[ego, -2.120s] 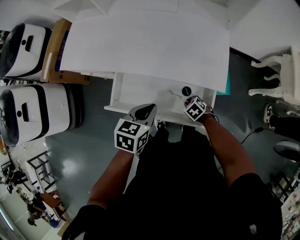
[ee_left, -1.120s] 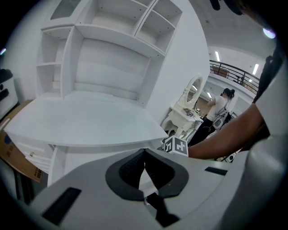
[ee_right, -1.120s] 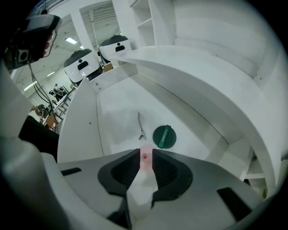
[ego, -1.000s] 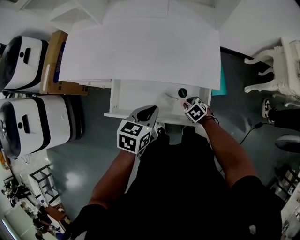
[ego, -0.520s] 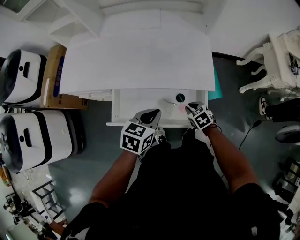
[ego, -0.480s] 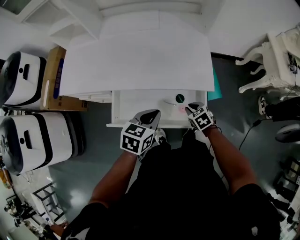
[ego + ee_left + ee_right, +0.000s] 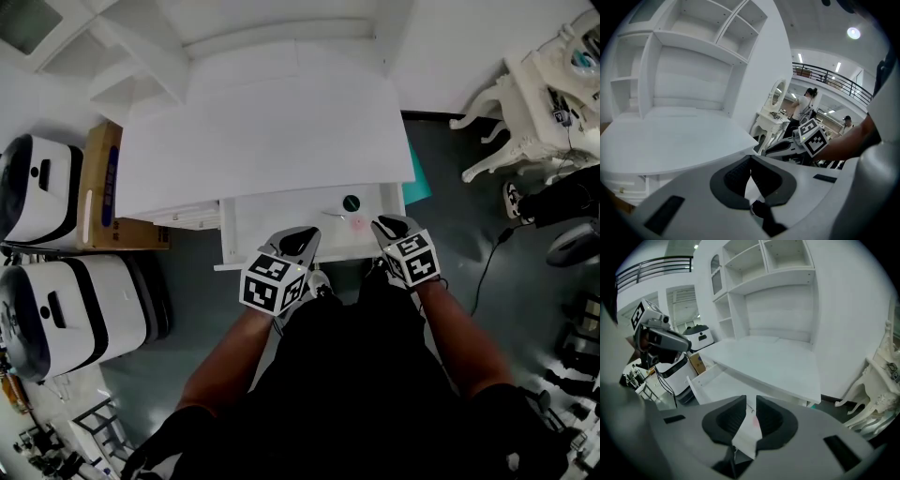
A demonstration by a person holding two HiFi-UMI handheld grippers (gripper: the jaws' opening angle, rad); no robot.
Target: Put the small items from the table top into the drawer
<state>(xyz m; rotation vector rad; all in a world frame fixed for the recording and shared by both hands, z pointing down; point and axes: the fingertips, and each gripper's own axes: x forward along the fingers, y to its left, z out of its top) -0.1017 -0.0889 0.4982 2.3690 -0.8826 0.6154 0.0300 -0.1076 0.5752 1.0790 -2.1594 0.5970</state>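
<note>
The white table top (image 7: 262, 131) is bare. Below it the drawer (image 7: 272, 214) stands pulled out. On its floor lie a dark green round item (image 7: 352, 202), a small pink item (image 7: 357, 222) and a thin pale piece (image 7: 333, 215). My right gripper (image 7: 386, 225) hovers at the drawer's front right corner, its jaws a narrow gap apart and empty; the pink item (image 7: 755, 421) shows through that gap (image 7: 751, 404). My left gripper (image 7: 300, 239) is at the drawer's front edge, its tips (image 7: 750, 161) touching with nothing between them.
Two white machines (image 7: 42, 187) (image 7: 75, 305) and a cardboard box (image 7: 94, 183) stand left of the desk. An ornate white table (image 7: 534, 103) stands to the right, with a cable (image 7: 487, 262) on the floor. White shelves (image 7: 141, 47) rise behind the table top.
My right gripper has drawn back from beside the green item to the drawer's front edge, and the pink item now lies in the drawer. The left gripper has stayed at the drawer front.
</note>
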